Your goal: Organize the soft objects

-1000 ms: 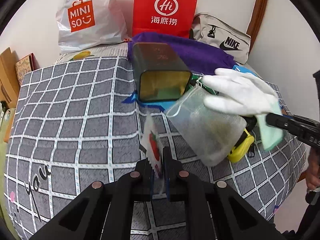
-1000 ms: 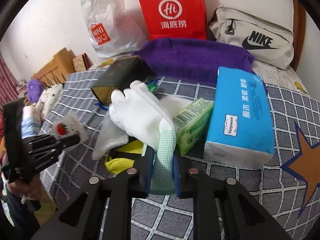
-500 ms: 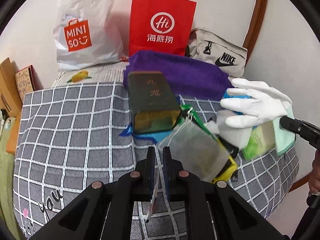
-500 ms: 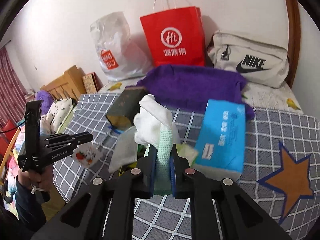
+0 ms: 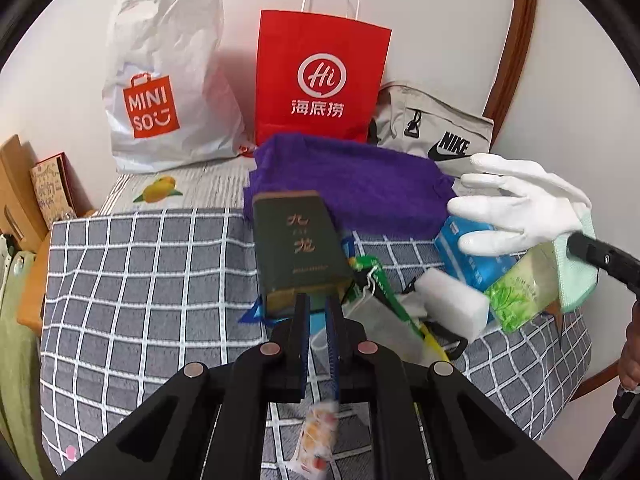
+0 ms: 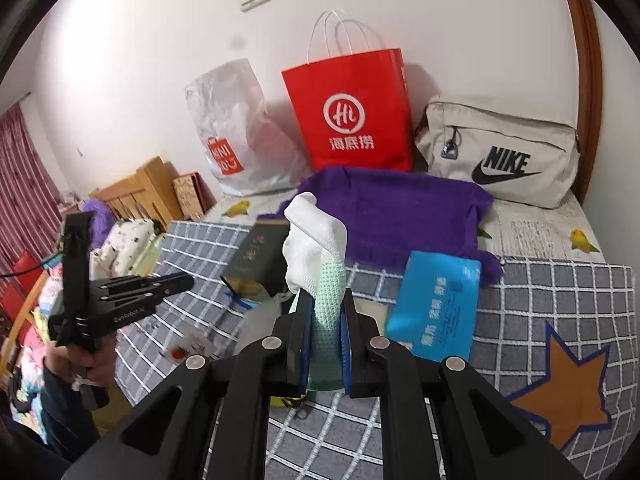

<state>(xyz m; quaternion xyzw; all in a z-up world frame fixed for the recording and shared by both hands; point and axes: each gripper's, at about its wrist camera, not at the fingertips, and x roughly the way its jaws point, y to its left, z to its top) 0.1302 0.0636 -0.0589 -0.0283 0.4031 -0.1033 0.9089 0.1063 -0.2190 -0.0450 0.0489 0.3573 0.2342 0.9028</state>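
My right gripper (image 6: 325, 300) is shut on the mint-green cuff of a white glove (image 6: 314, 240) and holds it up above the bed; the glove also shows in the left wrist view (image 5: 520, 204). My left gripper (image 5: 317, 308) stands narrowly open with nothing between its fingers. A small strawberry-print packet (image 5: 318, 436) is below it in mid-air or on the checked blanket; it also shows in the right wrist view (image 6: 188, 347). A purple fuzzy cloth (image 6: 400, 216) lies at the back of the bed.
On the grey checked blanket (image 5: 140, 280) lie a dark green box (image 5: 298, 248), a blue tissue pack (image 6: 436, 308), a green tissue pack (image 5: 520, 292), a white sponge (image 5: 452, 300) and a mesh pouch (image 5: 384, 332). A Miniso bag (image 5: 160, 80), a red paper bag (image 5: 320, 84) and a Nike bag (image 6: 500, 152) stand behind.
Both grippers have risen and pulled back from the bed. The strawberry packet has left my left gripper and dropped below it. The right gripper still holds the glove.
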